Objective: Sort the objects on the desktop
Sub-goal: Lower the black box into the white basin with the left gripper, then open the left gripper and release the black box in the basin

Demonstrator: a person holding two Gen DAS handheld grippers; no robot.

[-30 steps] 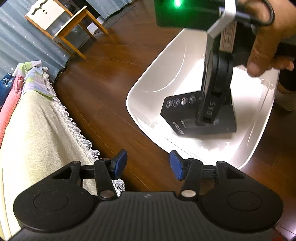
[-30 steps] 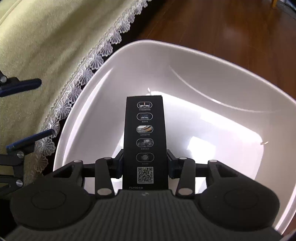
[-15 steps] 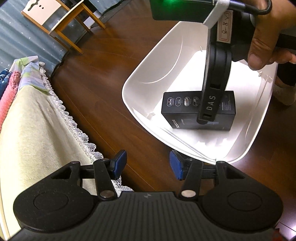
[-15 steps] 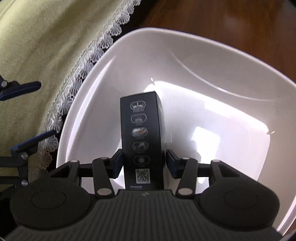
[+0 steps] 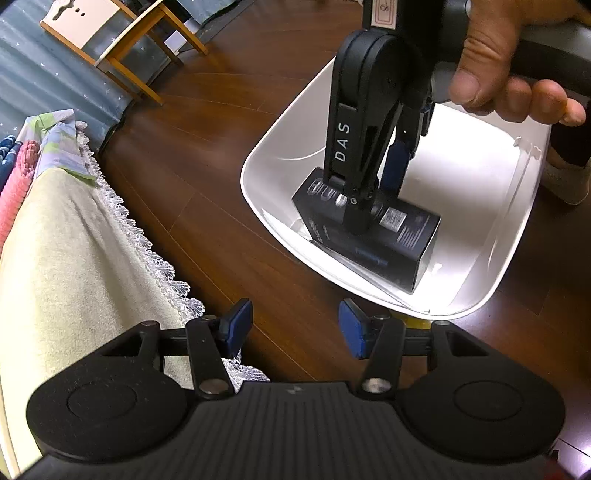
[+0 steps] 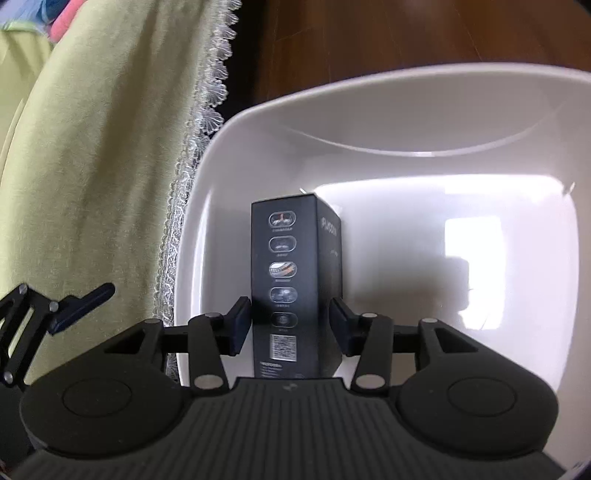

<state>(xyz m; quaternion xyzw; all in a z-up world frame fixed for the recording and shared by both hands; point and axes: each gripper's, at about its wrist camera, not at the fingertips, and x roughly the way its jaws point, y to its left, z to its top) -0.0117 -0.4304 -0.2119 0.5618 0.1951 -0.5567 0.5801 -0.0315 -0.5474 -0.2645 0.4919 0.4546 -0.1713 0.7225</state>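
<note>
Where dark wood floor (image 5: 207, 155) spreads — white tub (image 5: 280, 155), chair (image 5: 110, 33)

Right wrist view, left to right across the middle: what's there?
Left gripper's finger → green cloth → its lace trim → white tub's left wall → black box standing between the right gripper pads → tub's bright bare floor.
</note>
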